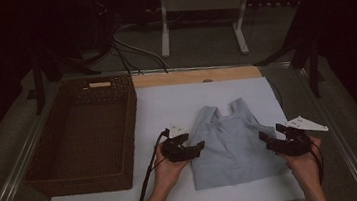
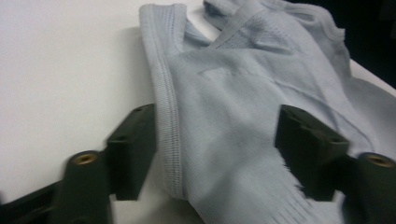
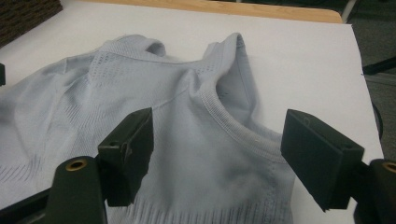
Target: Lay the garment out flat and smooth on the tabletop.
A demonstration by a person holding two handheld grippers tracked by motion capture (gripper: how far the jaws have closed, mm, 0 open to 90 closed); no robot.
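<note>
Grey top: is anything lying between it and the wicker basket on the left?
Nothing visible. Only bare white sheet separates the grey top from the basket, apart from the left tool at the top's near edge.

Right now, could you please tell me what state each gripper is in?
Left gripper: open, jaws astride the left edge of the light blue top, not pressing it.
Right gripper: open, over the top's right edge, holding nothing.
</note>
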